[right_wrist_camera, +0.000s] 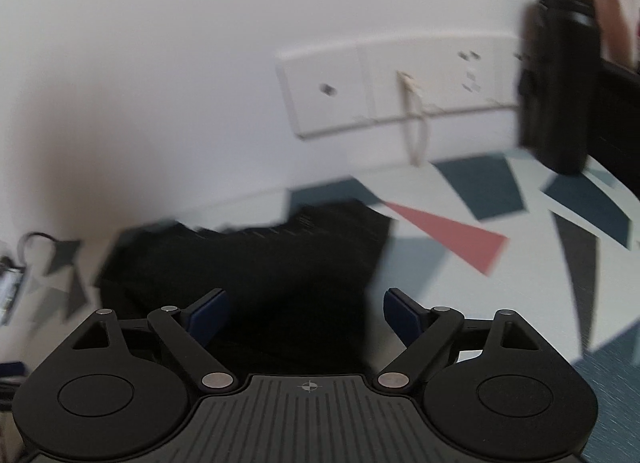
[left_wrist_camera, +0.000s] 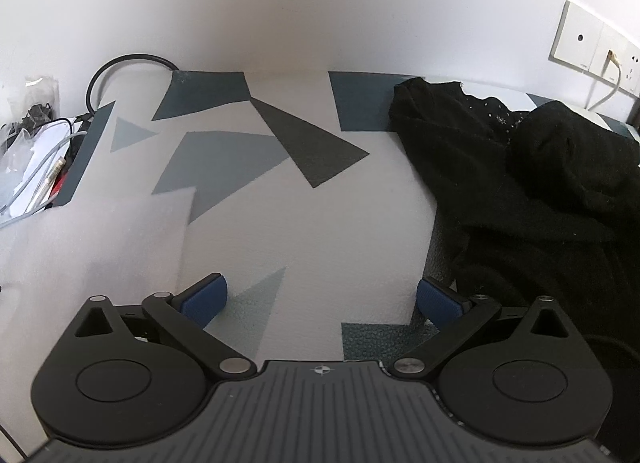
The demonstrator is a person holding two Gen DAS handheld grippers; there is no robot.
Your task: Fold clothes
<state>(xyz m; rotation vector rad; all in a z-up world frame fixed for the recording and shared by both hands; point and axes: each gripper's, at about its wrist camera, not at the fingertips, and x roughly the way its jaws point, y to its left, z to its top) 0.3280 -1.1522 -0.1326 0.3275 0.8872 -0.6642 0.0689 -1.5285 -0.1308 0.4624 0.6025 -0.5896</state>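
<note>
My right claw is hanging apart, gripping nothing, over the black garment at lower centre; my left claw is gaping, garment lying right.

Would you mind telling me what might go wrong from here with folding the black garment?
1. The black garment lies bunched in a heap, so a grab may catch several layers.
2. The black bottle stands near the garment's side and could be knocked over.
3. The right gripper, jaws open, shows blurred, so aiming may be off.
</note>
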